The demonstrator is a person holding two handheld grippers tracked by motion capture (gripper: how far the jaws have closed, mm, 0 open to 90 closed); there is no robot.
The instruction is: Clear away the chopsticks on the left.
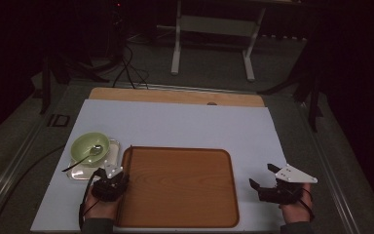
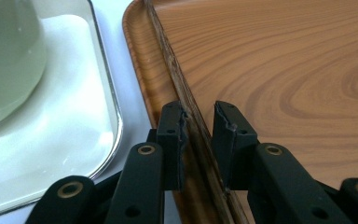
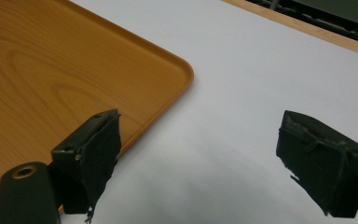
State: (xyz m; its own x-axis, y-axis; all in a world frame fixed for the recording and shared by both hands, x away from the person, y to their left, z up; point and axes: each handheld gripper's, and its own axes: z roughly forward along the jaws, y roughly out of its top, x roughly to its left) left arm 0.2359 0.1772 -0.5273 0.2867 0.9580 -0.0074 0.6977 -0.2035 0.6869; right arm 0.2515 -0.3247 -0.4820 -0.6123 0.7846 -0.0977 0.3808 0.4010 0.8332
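Overhead, the high view takes the wooden tray as the landmark: it lies on a white sheet that covers most of the table. Just off the tray's left far corner sits a small clear dish bearing a green bowl, and a spoon rests in that bowl with its handle running out toward the near left. The left gripper sits at the tray's left rim, near the dish, with a hand behind it. The right gripper rests on the sheet off the tray's right side, clear of the rim, its jaws spread wide. No writing or label can be read on anything.

Closer in, the left gripper view shows what the overhead cannot: the left gripper straddles the tray's raised rim, one jaw outside and one inside. The jaws stand slightly apart, with a thin gap beside the rim on either side, so they do not pinch it. The dish and bowl lie left of the rim.

From the right gripper view, the right gripper has its jaws spread far apart with bare sheet between them; the tray's rounded corner lies just beyond the left jaw.
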